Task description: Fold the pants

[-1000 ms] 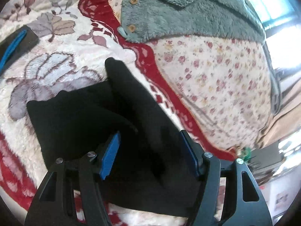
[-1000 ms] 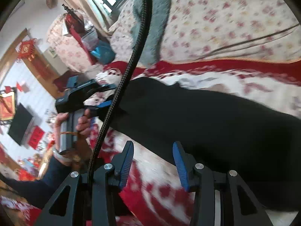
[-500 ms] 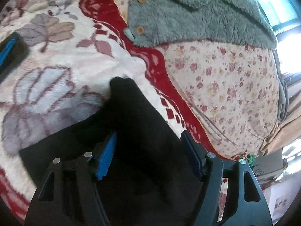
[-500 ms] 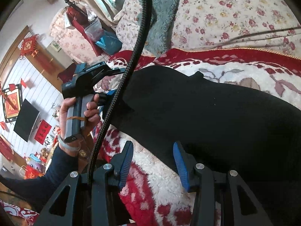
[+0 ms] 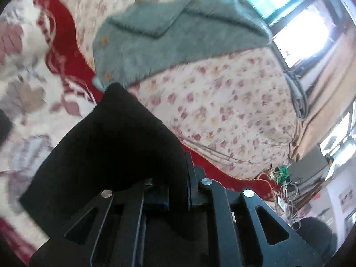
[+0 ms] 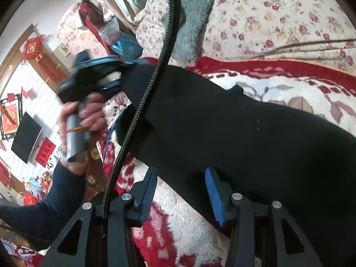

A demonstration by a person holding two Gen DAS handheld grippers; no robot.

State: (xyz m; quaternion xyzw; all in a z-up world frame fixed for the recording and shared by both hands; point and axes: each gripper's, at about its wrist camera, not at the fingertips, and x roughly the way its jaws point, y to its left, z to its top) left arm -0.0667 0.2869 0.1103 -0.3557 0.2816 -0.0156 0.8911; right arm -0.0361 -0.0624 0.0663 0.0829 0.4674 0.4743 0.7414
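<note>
The black pants (image 6: 233, 131) lie across a red and white floral blanket (image 6: 289, 86). In the left wrist view my left gripper (image 5: 176, 197) is shut on an end of the black pants (image 5: 115, 138) and holds it lifted, the cloth draped over the fingers and hiding them. From the right wrist view the left gripper (image 6: 115, 82) shows at the pants' far left end, held in a hand. My right gripper (image 6: 180, 191) is open, low over the near edge of the pants, with blue pads on either side of the cloth edge.
A grey-green fleece garment (image 5: 178, 35) lies on a rose-patterned quilt (image 5: 222, 111) behind the pants. A black braided cable (image 6: 155, 71) hangs across the right wrist view. A window (image 5: 300, 29) and room clutter sit beyond the bed.
My left gripper has closed on the pants' end and lifted it, tilting up toward the quilt. The right gripper stays open at the pants' near edge.
</note>
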